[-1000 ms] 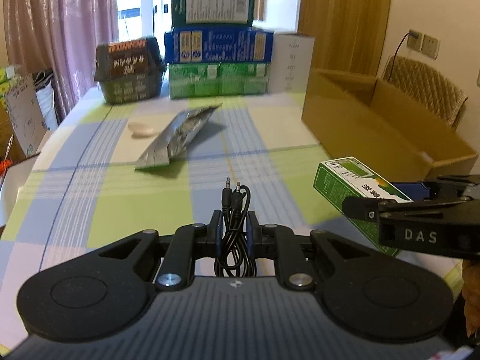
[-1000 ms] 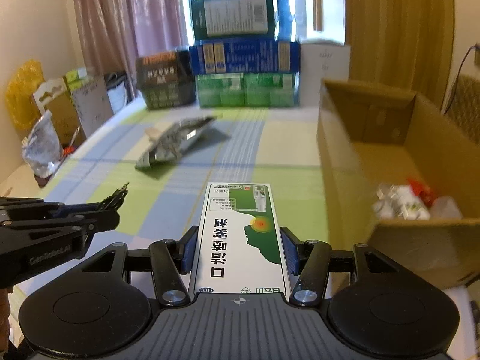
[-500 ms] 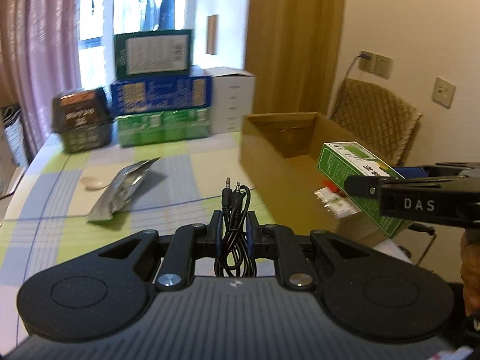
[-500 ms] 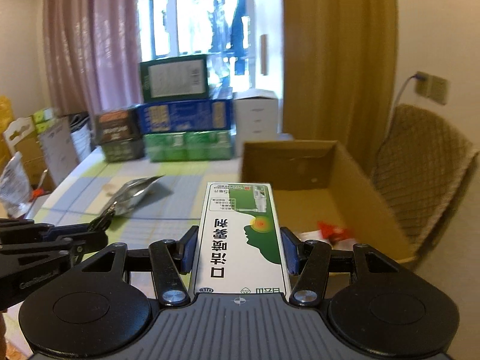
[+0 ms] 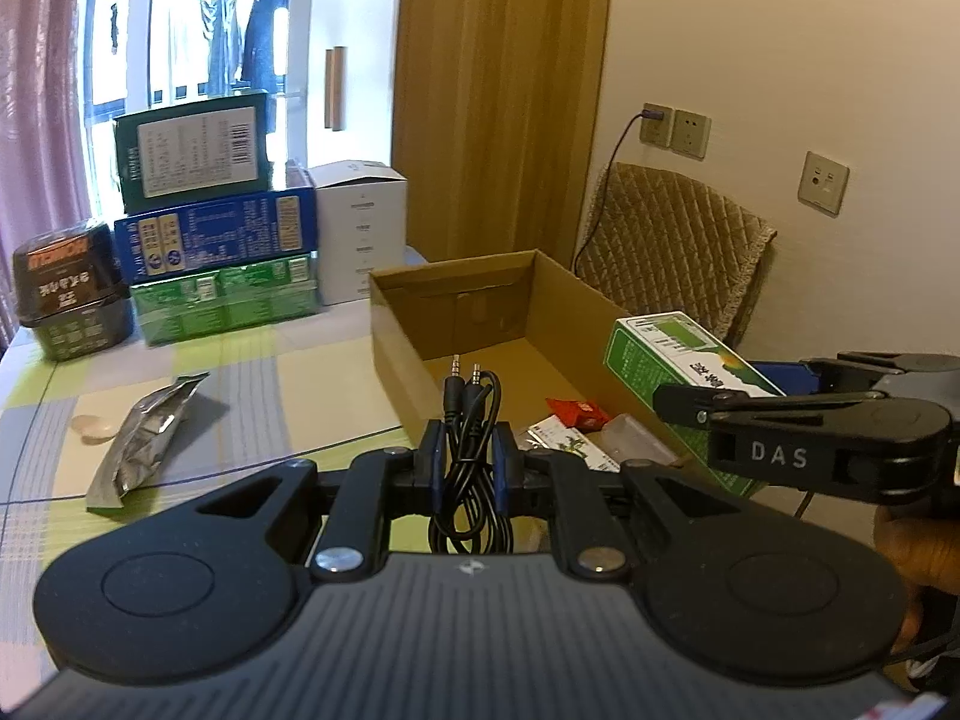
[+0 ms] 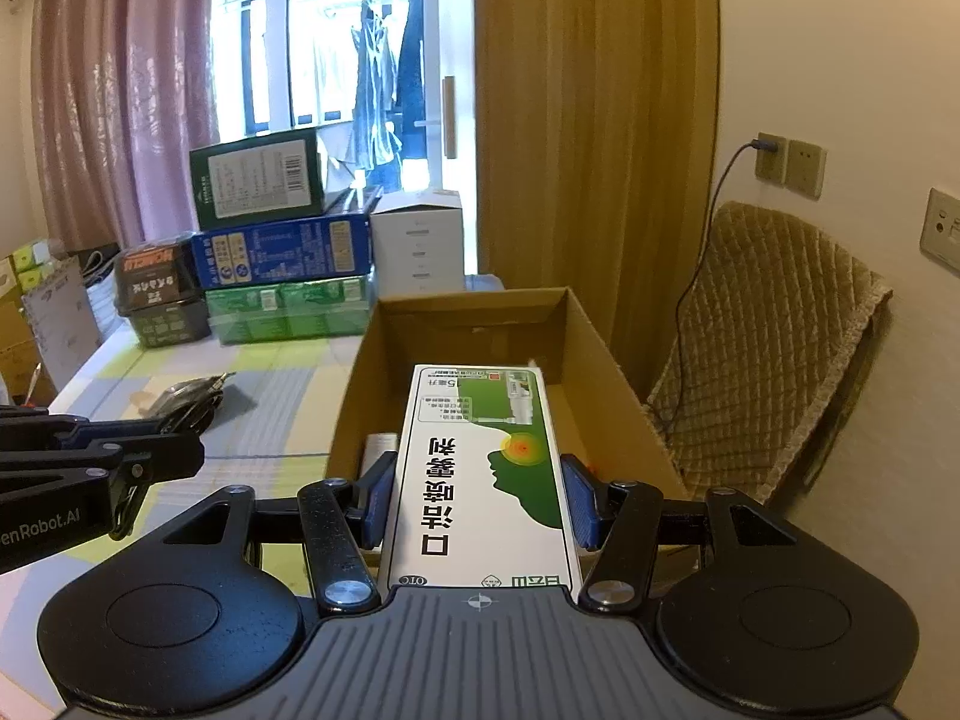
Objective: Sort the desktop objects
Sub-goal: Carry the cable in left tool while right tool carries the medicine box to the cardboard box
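Your left gripper point(image 5: 469, 468) pinches a coiled black audio cable point(image 5: 471, 456) at the near wall of the cardboard box point(image 5: 396, 324). Your right gripper point(image 6: 477, 501) clamps the green-and-white medicine box point(image 6: 483, 474) above that box's opening. Beyond, a foil pouch point(image 5: 141, 438) lies on the checked tablecloth point(image 5: 252, 396), cartons point(image 5: 216, 234) stacked behind.

The cardboard box point(image 6: 591, 348) floor is largely masked by the green-and-white carton point(image 6: 483, 468) at 6 o'clock in the right wrist view; items beneath cannot be identified; the left gripper point(image 6: 180, 456) is cut off by the frame edge at 9 o'clock; in the left wrist view the audio cable point(image 5: 471, 456) loop runs below the housing; small packets point(image 5: 573, 438) in the box are too small to read.
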Demonstrator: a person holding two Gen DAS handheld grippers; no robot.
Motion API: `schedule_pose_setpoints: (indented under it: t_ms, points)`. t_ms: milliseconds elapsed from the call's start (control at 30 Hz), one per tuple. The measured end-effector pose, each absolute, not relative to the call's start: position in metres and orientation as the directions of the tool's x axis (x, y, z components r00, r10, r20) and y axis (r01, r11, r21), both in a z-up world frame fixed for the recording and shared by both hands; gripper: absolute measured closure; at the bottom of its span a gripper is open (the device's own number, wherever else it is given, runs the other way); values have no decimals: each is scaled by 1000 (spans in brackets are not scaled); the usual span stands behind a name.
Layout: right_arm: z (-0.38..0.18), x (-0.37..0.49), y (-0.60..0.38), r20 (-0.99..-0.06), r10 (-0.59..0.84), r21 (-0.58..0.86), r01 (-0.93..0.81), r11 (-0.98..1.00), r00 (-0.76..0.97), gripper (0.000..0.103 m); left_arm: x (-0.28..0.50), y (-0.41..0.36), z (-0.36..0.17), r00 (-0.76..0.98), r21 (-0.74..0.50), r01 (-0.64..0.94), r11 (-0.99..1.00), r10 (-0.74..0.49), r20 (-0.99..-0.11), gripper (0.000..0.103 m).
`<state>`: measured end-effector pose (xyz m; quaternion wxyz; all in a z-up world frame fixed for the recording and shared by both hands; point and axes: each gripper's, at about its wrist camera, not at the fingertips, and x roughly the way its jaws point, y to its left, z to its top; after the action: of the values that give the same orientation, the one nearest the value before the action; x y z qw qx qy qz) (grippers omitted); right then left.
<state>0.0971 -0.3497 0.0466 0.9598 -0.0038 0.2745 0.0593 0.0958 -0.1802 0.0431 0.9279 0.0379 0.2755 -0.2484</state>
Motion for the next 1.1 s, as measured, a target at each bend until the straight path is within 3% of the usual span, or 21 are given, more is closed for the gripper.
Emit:
schedule_pose_setpoints:
  t_ms: [1100]
  points:
    - [27,163,-396,-556,58,11,-63,998,829,50,186,-256,15,614,-172,540,824,-525,-589,91]
